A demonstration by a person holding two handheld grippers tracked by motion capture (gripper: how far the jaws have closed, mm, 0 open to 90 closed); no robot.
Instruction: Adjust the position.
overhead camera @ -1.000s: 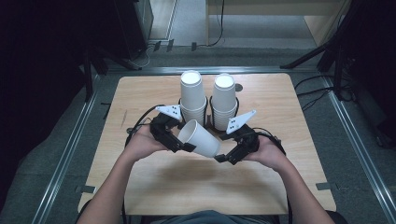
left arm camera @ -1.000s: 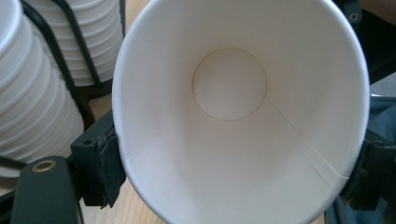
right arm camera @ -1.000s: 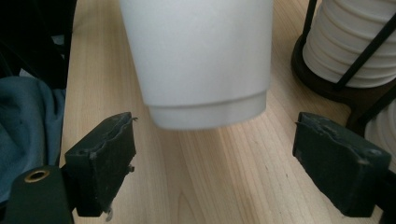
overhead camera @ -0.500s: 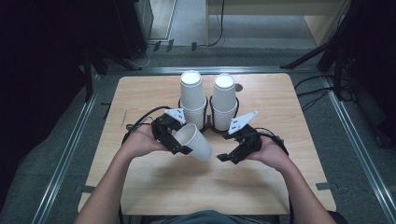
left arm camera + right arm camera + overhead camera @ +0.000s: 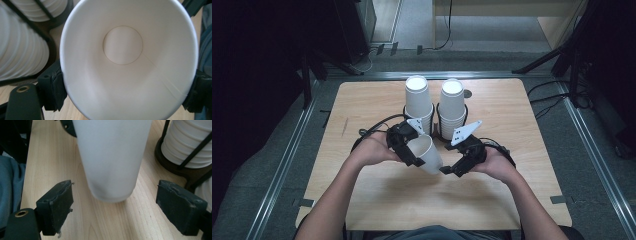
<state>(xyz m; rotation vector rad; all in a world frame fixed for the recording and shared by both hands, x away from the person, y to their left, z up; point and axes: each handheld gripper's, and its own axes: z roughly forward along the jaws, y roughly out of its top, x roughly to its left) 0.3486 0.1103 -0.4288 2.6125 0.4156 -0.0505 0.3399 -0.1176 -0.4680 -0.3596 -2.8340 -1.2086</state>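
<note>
Right gripper has returned to cup base, jaws apart (ungripped); left gripper clamps cup rim; handover likely.

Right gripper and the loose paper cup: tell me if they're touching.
Apart. In the right gripper view, the right gripper has both jaws spread wide, with bare table between each and the paper cup.

Matt white paper cup, pale wood-grain table

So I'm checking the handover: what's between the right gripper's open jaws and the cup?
Nothing but bare wooden table. In the right gripper view, the right gripper stands open, its jaws apart from the cup, whose base hangs ahead, held by the left gripper.
</note>
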